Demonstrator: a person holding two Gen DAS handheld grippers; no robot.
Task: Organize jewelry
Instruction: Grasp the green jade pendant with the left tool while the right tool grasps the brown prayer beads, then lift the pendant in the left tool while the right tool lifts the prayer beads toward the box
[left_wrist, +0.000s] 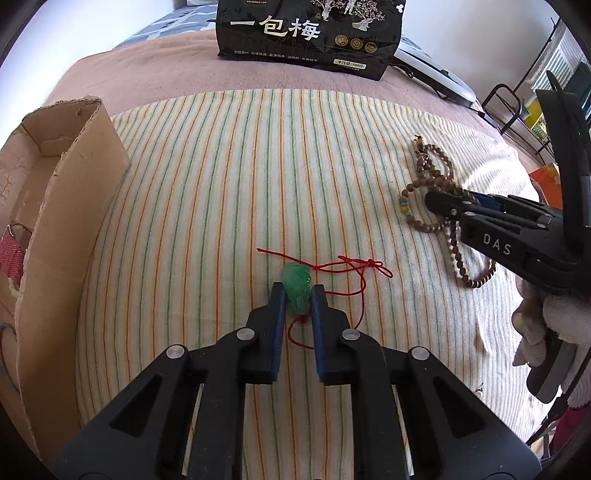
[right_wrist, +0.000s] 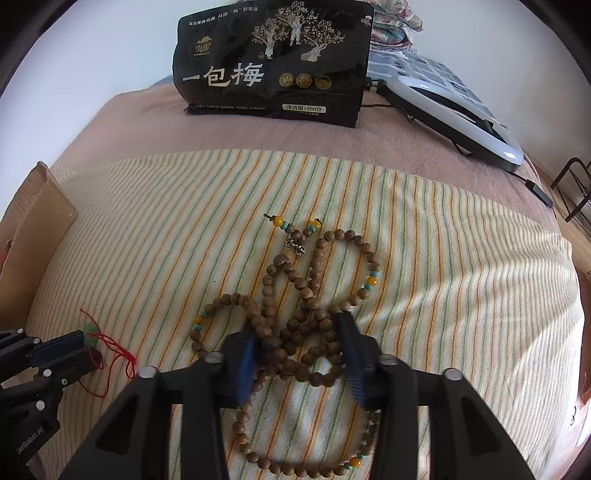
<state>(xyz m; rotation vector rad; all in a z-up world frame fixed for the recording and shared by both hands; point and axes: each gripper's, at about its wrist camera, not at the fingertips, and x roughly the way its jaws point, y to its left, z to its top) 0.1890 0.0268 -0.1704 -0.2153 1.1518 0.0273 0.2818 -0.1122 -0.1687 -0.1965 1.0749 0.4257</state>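
Note:
A green carved pendant (left_wrist: 295, 280) on a red cord (left_wrist: 351, 266) lies on the striped cloth (left_wrist: 203, 184). My left gripper (left_wrist: 298, 291) is shut on the pendant, a blue pad against each side. In the right wrist view the same gripper (right_wrist: 86, 345) sits at the left edge over the pendant (right_wrist: 90, 329). A long string of brown wooden beads (right_wrist: 314, 266) with yellow and turquoise beads lies looped to the right. My right gripper (right_wrist: 297, 334) is shut on a bunched part of it, and from the left wrist view it (left_wrist: 439, 203) reaches in from the right.
An open cardboard box (left_wrist: 55, 184) stands at the left edge of the cloth. A black snack bag (right_wrist: 273, 66) stands upright at the back, with a white ring light (right_wrist: 461, 110) and its cable beside it. A gloved hand (left_wrist: 546, 321) holds the right gripper.

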